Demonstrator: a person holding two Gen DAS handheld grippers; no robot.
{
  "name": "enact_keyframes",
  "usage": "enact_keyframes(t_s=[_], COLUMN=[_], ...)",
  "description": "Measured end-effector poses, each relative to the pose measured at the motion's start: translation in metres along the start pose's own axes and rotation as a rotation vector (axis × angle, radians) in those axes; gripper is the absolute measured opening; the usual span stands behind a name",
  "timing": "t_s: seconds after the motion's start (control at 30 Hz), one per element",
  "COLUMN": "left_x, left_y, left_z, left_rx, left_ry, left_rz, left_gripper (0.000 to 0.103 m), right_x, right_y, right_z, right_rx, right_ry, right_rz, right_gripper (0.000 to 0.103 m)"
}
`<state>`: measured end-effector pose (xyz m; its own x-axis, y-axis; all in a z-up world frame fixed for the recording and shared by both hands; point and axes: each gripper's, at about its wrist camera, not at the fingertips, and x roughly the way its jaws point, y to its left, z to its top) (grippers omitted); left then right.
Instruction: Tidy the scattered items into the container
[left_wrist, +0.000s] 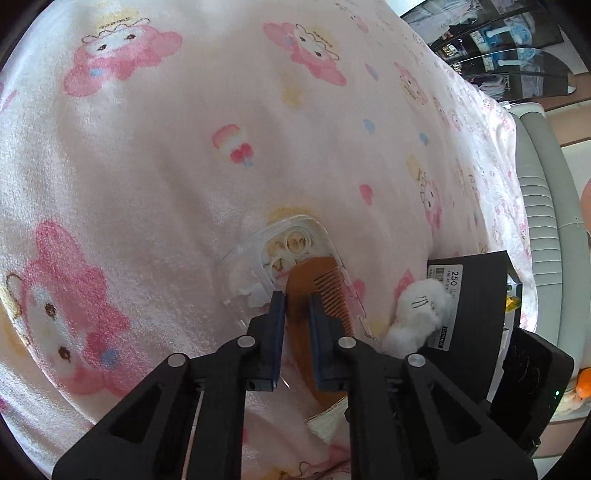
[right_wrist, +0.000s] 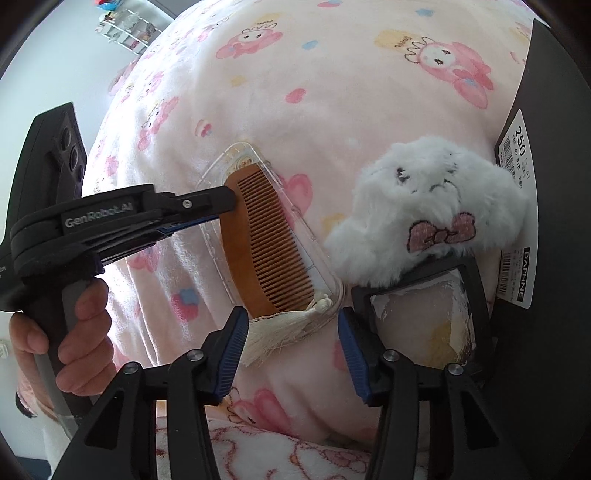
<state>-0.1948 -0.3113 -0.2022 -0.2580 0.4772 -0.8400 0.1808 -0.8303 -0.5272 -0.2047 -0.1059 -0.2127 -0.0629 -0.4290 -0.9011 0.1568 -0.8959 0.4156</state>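
A brown wooden comb (left_wrist: 328, 280) with a cream tassel (right_wrist: 273, 332) lies on a clear phone case (left_wrist: 291, 236) on the pink cartoon blanket. My left gripper (left_wrist: 297, 297) is shut on the comb's solid spine, one pad on each side. In the right wrist view the left gripper (right_wrist: 231, 199) comes in from the left, pinching the comb (right_wrist: 255, 240) near its far end, over the phone case (right_wrist: 236, 155). My right gripper (right_wrist: 291, 325) stands open just above the tassel end, holding nothing. A white fluffy plush (right_wrist: 424, 206) with a pink bow leans against the black box (right_wrist: 546, 184).
The black box (left_wrist: 476, 314) with a white barcode label stands at the right, the plush (left_wrist: 417, 314) beside it. A black-framed panel (right_wrist: 417, 306) lies under the plush. A hand (right_wrist: 81, 321) grips the left tool's handle. The blanket (left_wrist: 147, 166) stretches far left; shelves (left_wrist: 498, 48) stand beyond the bed.
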Motion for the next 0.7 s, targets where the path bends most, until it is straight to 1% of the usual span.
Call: enact_keyframes(t_s=[0.1,0.17,0.23,0.33,0.47,0.57,0.6,0.67,0.7], left_x=[-0.012,-0.022,-0.035,-0.057,-0.056,-0.053,-0.053,-0.059,-0.063], left_y=[-0.004,-0.007,-0.006,0.002,0.006,0.018,0.023,0.028,0.029], left_z=[-0.013,-0.022,-0.033,-0.056,-0.073,-0.082,-0.084,-0.088,-0.088], left_rx=[0.021,0.034,0.042,0.043,0.009,-0.009,-0.028,-0.036,-0.035], left_ry=[-0.020,-0.037,-0.058,-0.084,-0.074,-0.046,-0.047,-0.098,-0.118], left_rz=[0.000,-0.005,0.013,0.032,-0.002,-0.004,0.023,0.124,0.135], left_gripper=[0.011,0.011,0.011,0.011,0.011,0.011,0.011,0.011,0.011], right_x=[-0.002,-0.004,-0.004,-0.007,-0.012,-0.014,-0.016,-0.018,-0.017], right_y=[0.000,0.000,0.003,0.007,0.013,0.016,0.017,0.014,0.012], right_z=[0.001,0.001,0.003,0.006,0.012,0.016,0.016,0.017,0.018], right_rx=[0.008,0.009,-0.003,-0.020,-0.045,-0.053,-0.048,-0.013,0.015], right_ry=[-0.011,-0.025,-0.033,-0.053,-0.071,-0.079,-0.084,-0.085,-0.082], right_rz=[0.000,-0.015,-0.033,-0.025,-0.006,0.025,0.037,0.029,0.023], right_gripper=[0.046,0.047,0.049,0.049,0.049,0.049,0.049,0.049,0.049])
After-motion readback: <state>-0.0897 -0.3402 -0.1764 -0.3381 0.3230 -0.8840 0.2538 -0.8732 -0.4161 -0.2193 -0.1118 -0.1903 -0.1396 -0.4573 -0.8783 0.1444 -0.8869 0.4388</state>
